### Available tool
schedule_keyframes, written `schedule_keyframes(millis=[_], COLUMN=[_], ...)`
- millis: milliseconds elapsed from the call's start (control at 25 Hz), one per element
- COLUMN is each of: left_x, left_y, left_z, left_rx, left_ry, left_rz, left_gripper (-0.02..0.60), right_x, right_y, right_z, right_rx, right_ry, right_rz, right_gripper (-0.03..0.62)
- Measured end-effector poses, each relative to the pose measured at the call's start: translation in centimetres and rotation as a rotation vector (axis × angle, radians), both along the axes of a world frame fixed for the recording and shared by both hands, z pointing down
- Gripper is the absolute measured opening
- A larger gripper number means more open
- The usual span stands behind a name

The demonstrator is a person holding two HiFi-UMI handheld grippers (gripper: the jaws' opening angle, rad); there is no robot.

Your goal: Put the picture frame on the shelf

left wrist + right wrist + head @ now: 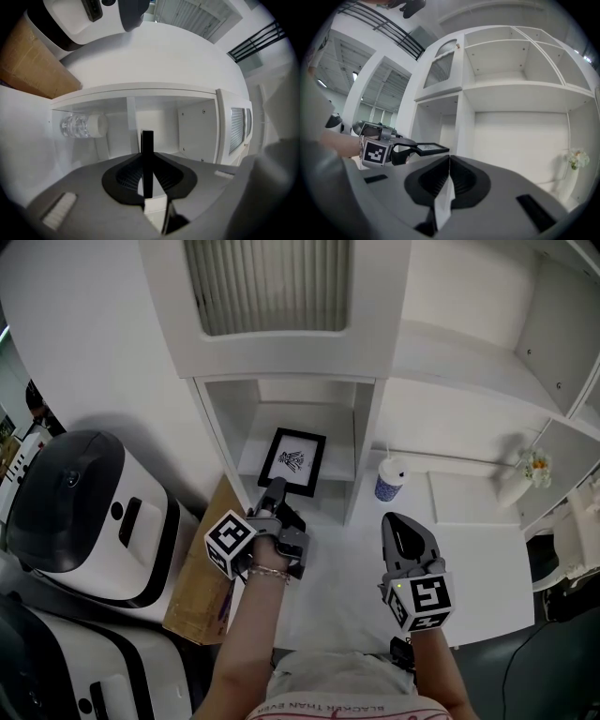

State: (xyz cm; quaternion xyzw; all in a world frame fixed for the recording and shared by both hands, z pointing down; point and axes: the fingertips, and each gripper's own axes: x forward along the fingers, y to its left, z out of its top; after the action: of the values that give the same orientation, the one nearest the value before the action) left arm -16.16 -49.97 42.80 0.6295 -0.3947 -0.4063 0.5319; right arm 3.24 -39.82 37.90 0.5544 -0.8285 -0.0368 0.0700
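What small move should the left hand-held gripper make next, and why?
Probably ease forward into the open shelf compartment and lower: the left hand-held gripper is clamped on the picture frame, held roughly flat at the compartment's mouth, not yet set down.

The frame (292,461) has a matt black moulding round a white paper print. The left gripper (276,491) and right gripper (397,521) look like matt grey plastic with ribbed black pads (433,180). Ahead of them the shelf (366,442) is smooth white, faintly satin. Left of the left gripper lie a matt brown cardboard box (200,582) and a glossy white plastic machine (89,521) with a dark shiny top
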Motion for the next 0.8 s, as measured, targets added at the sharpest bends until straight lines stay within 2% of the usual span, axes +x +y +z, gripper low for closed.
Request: schedule_keyframes(millis=[240, 360, 600, 800], left_x=[0.2, 0.2, 0.6, 0.9], left_y=[-1.5, -1.7, -2.2, -3.4], left_z=[0.2, 0.6, 1.6, 1.8], left_rx=[-0.041, -0.07, -0.127, -0.123], left_ry=[0.023, -0.003, -0.033, -0.043], left_rz=[0.002, -0.001, 0.004, -0.003], left_gripper=[0.072, 0.075, 0.173, 0.19], right_x=[0.0, -0.3, -0.9, -0.8], right_y=[-0.9, -1.1, -1.4, -1.5], right_z=[-0.1, 0.1, 0.5, 0.6], right_rx=[-0.006, -0.01, -0.02, -0.022], right_ry=[0.005, 0.008, 0.016, 0.02], right_rz=[-0.011, -0.021, -0.044, -0.041], right_gripper=[0.009, 0.009, 0.009, 0.009])
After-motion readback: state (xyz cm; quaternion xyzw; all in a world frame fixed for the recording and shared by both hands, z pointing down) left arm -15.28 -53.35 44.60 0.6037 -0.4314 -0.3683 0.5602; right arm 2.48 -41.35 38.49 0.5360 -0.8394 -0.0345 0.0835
